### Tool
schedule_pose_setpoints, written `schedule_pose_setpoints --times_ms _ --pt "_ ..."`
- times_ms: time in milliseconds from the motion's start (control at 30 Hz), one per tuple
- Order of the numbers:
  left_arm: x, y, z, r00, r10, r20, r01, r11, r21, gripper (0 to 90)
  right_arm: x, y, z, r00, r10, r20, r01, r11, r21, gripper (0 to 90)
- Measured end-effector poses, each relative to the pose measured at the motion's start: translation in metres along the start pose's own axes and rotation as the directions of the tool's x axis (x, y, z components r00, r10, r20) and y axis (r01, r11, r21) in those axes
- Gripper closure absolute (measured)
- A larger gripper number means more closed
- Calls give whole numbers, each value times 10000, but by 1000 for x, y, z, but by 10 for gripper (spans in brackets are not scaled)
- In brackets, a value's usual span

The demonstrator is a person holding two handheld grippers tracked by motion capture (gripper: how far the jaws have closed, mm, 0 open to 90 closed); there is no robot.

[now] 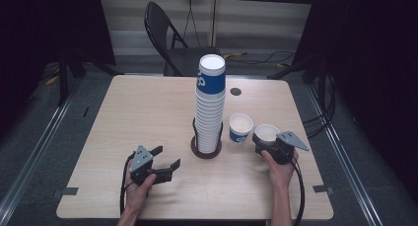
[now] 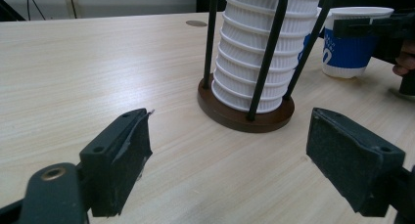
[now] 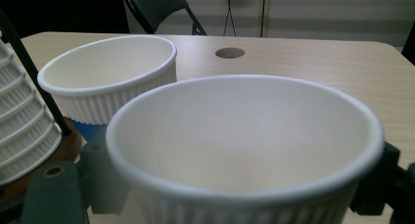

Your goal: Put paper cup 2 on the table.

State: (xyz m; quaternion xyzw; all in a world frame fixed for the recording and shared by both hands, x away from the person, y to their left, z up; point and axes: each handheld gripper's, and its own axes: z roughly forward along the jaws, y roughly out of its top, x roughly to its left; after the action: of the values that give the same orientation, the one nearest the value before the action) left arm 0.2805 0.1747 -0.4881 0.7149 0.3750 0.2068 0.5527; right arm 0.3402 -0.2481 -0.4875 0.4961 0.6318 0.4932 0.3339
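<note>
Right claw [image 1: 266, 140] is clamping second cup [image 3: 244, 145]; one cup [image 1: 241, 128] is standing beside stack [image 1: 210, 107]; left claw [image 1: 164, 158] is idling apart.

Both forearms are bare, no sleeves. Each hand carries a black gripper, the left gripper [image 1: 165, 163] and the right gripper [image 1: 266, 140], topped by a grey three-cornered plate. A black cable trails behind each. The left's jaws wear worn black pads [image 2: 131, 155], with a brass-coloured rivet just behind.
</note>
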Motion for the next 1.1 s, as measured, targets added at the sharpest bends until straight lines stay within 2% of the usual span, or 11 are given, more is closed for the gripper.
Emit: schedule_pose_setpoints --times_ms 100,267,400,600,667,800,967,1100 --pt "-1 1 -2 10000 21 12 -21 10000 -75 163 0 -2 -2 10000 0 37 -1 9992 396 169" --pt "-1 2 -4 9999 104 -81 -105 9999 -103 163 3 -6 -1 9995 -101 294 58 9896 1436 139" --pt "-1 1 -5 9998 114 -141 -115 9999 -122 162 7 -8 -9 9994 113 334 -167 9857 1678 138" --pt "-4 0 -7 9997 148 -172 -151 9998 -148 162 14 -17 -29 9970 261 725 -403 9785 2025 142" --pt "-5 -1 -6 9999 59 -162 -62 9998 -179 161 18 -19 -36 9974 311 649 -429 9810 1892 142" --pt "-8 -3 -6 9995 148 -287 -151 9998 -121 162 28 -22 -47 9963 253 819 -395 9834 1769 142" --pt "-10 -6 -8 9993 113 -347 -118 9998 -147 161 47 -28 -65 9976 377 578 -429 9949 915 163" --pt "-14 -10 -11 9987 18 -504 -27 9998 -189 162 66 -31 -76 9986 519 89 -520 9986 122 173"
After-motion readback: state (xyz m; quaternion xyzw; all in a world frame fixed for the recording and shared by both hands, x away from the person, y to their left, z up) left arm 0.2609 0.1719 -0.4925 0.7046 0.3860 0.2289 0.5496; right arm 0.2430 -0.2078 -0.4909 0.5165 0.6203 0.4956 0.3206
